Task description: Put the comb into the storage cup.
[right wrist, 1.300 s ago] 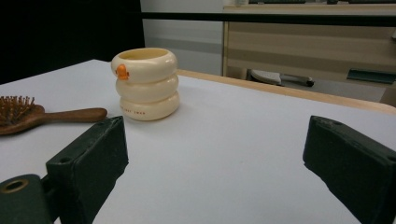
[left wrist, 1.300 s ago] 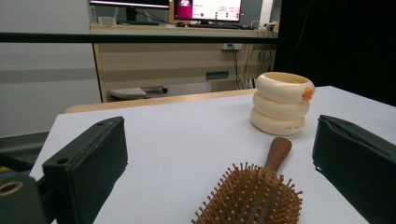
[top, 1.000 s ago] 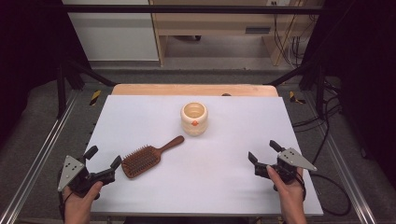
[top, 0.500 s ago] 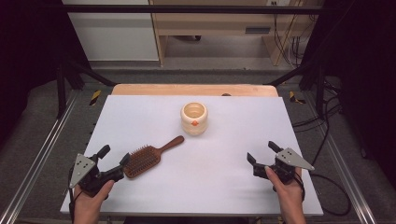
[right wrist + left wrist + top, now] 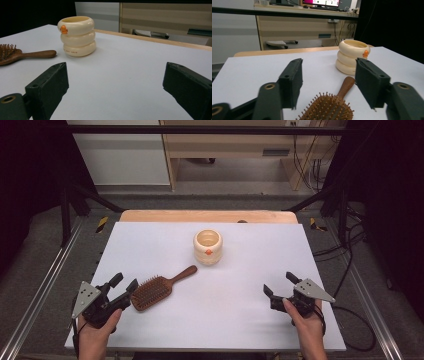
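Note:
A wooden hairbrush lies bristles up at the left front of the white table, its handle pointing toward a cream ring-shaped cup with an orange duck mark. My left gripper sits at the left end of the brush head. In the left gripper view its jaws have just been closing, and the brush head lies low between them with the pads clear of it; my left gripper is still open. My right gripper rests open at the right front with nothing between its jaws, and in its own view my right gripper faces the cup.
A wooden strip borders the table's far edge. Metal rails run along both sides, and cables trail on the floor at the right. A desk and cabinet stand beyond the table.
My left gripper has moved right and a little up to the brush head, and its jaws have narrowed. The right gripper, brush and cup have stayed put.

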`<move>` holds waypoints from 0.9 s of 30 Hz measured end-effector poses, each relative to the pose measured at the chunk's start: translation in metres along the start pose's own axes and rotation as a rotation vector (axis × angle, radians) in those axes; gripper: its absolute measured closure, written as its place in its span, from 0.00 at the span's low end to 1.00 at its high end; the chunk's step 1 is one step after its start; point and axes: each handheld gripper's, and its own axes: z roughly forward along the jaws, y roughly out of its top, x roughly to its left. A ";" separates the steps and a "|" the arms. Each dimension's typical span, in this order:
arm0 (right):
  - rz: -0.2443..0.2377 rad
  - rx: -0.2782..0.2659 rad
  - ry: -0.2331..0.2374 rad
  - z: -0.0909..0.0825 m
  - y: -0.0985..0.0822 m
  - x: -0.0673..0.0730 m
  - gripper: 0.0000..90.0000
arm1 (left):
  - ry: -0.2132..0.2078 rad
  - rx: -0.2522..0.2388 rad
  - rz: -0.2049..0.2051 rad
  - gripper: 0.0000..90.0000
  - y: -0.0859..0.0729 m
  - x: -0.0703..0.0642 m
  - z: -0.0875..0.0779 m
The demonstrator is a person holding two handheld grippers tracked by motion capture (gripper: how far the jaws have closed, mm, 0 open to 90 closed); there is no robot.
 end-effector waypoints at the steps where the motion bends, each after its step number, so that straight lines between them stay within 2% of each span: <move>1: 0.000 -0.001 0.002 0.000 0.000 0.000 0.08 | 0.000 0.000 0.000 0.47 0.000 0.000 0.000; 2: 0.000 -0.001 0.002 0.000 0.000 0.000 0.08 | 0.004 0.005 0.002 0.47 0.001 -0.001 0.001; 11: 0.005 -0.003 -0.002 0.000 -0.001 0.000 0.08 | 0.017 0.061 0.019 0.68 0.008 -0.010 0.017; 16: 0.007 -0.005 -0.001 -0.001 0.000 0.000 0.08 | 0.010 0.098 0.012 0.83 0.009 -0.014 0.024; 20: 0.007 -0.005 0.000 -0.001 0.000 0.000 0.08 | -0.003 0.146 0.002 0.92 0.008 -0.018 0.034; 23: 0.007 -0.006 0.001 -0.001 0.000 0.000 0.08 | -0.008 0.160 0.011 0.95 0.007 -0.020 0.037; 27: 0.006 -0.006 0.003 -0.001 0.000 0.000 0.08 | -0.034 0.206 0.031 1.00 -0.001 -0.022 0.035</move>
